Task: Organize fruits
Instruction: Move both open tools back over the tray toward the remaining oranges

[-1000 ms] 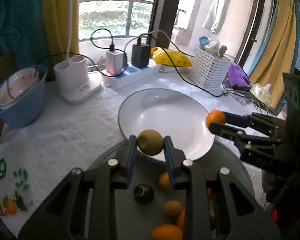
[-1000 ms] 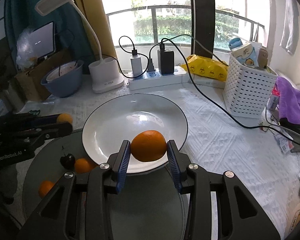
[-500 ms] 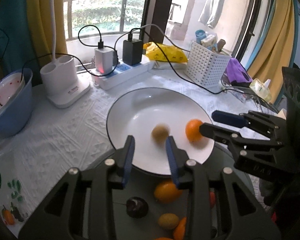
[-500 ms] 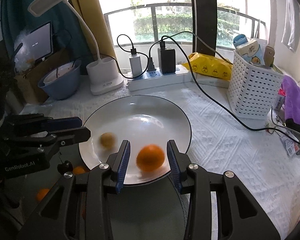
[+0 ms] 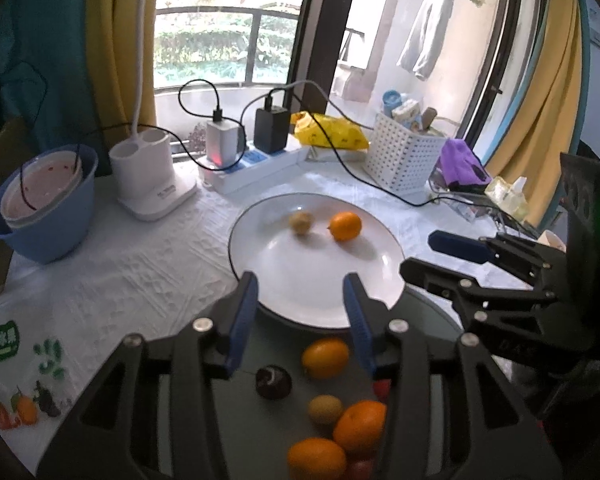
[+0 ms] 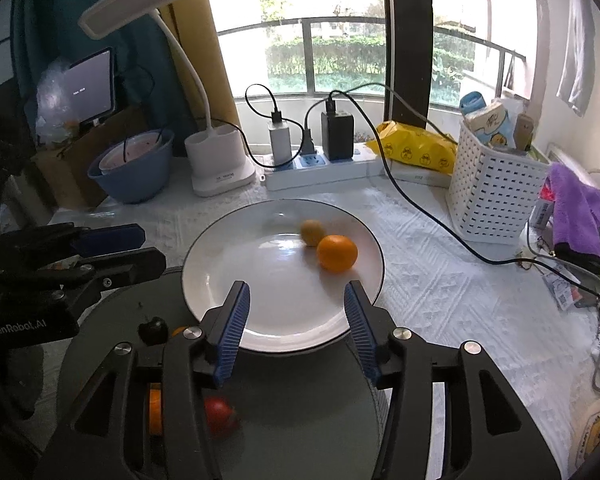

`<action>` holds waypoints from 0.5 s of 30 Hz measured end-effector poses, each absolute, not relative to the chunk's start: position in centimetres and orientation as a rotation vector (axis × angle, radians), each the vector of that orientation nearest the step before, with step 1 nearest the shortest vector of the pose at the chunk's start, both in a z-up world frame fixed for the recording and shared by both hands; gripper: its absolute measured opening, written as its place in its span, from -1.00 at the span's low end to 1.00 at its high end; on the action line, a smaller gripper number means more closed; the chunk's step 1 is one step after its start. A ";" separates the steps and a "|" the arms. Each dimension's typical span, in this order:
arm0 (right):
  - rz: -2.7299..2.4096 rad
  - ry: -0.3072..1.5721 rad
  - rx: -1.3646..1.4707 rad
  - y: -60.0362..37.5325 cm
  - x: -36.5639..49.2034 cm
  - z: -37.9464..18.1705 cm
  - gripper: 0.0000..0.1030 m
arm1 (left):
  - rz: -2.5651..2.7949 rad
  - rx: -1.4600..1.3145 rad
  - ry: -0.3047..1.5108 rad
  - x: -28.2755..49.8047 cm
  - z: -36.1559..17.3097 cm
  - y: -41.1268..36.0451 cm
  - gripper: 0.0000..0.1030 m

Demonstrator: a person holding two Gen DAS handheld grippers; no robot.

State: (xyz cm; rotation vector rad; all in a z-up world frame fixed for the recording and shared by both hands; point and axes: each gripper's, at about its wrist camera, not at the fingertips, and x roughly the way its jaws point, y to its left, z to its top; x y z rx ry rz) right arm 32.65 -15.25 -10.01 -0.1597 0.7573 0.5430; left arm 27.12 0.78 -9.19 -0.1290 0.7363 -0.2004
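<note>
Both tongs gape wide w/ nothing held: left gripper (image 5: 300,312) and right gripper (image 6: 296,320) each hang over the near rim of the round white plate w/ thin dark edge (image 6: 228,312), blue pads clear of the fruit. On the plate, toward its far side, lie a small orange mandarin (image 6: 337,253) and a small yellow-brown round fruit (image 6: 313,232), just beside each other, maybe touching in the right view; the rest of the plate's surface is bare. The plate's near edge overlaps a round dark grey tray (image 5: 204,432) at the tabletop's near edge; on the tray sit a dark purplish fruit (image 5: 273,381), three orange fruits, e.g. one nearest the plate (image 5: 325,358), a small tan one and red ones, bunched close under the left gripper. Far edge of the tabletop is crowded: blue plastic bowl (image 5: 40,216), white lamp base (image 5: 152,184), white power strip w/ chargers (image 5: 260,164), white perforated basket (image 5: 404,156). A black cable (image 6: 432,216) crosses the white textured cloth right of the plate. Readable: "GenRobot.AI" on the left gripper's body in the right view; other labels too small to read.
</note>
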 end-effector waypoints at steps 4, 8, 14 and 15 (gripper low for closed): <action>0.535 0.742 -0.164 -15.3 31.5 -9.3 0.01 | -0.202 -0.134 0.710 25.5 -8.4 1.1 -0.11; 0.531 0.728 -0.167 -15.3 30.3 -8.7 0.01 | -0.206 -0.136 0.691 24.1 -7.9 1.4 -0.11; 0.527 0.725 -0.176 -15.0 28.1 -8.5 0.01 | -0.209 -0.132 0.681 21.9 -8.0 1.7 -0.11; 0.527 0.725 -0.177 -15.0 27.8 -8.5 0.01 | -0.210 -0.133 0.681 21.5 -8.0 1.7 -0.11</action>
